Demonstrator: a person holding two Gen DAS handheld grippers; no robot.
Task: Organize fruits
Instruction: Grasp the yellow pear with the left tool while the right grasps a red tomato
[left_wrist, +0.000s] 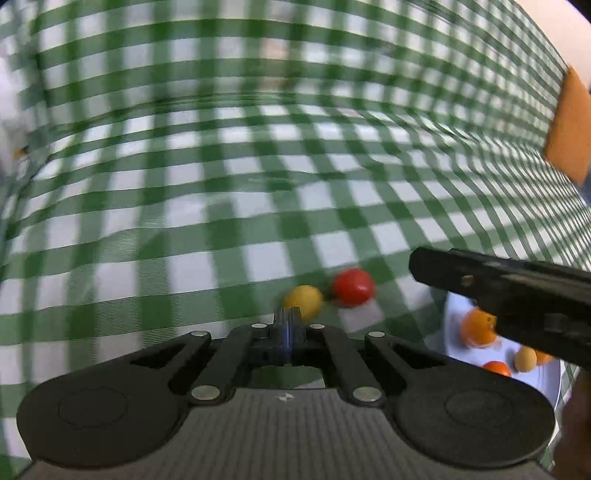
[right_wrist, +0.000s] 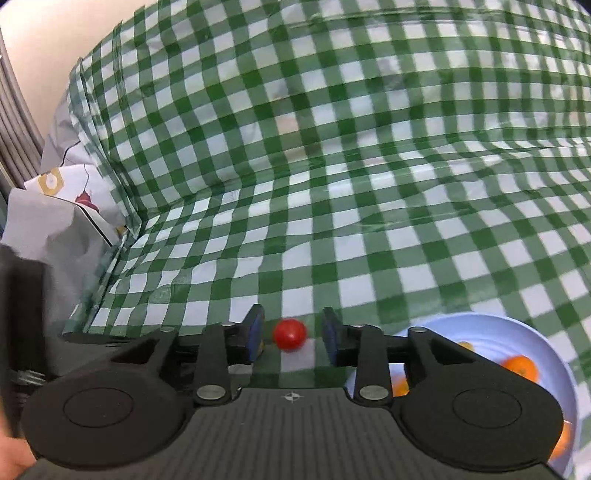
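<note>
Green-checked tablecloth (right_wrist: 369, 206) under pale plate (right_wrist: 546, 332).

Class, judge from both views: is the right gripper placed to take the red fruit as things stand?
Probably yes. The right gripper is open, the red fruit lies on the cloth between its fingers, nothing blocks it, and the yellow fruit sits beside it.

On the green-and-white checked tablecloth (right_wrist: 369, 229), the small round red tomato (right_wrist: 290, 334) lies at the lower middle of the right wrist frame, between the parted fingers of the right gripper (right_wrist: 291, 334) and touching neither. The pale blue round plate (right_wrist: 532, 332) sits at lower right, with small orange fruits (right_wrist: 521, 367) on it. In the left wrist frame, the small round yellow fruit (left_wrist: 304, 301) lies just left of the tomato (left_wrist: 352, 287), near the frame's lower middle.
</note>
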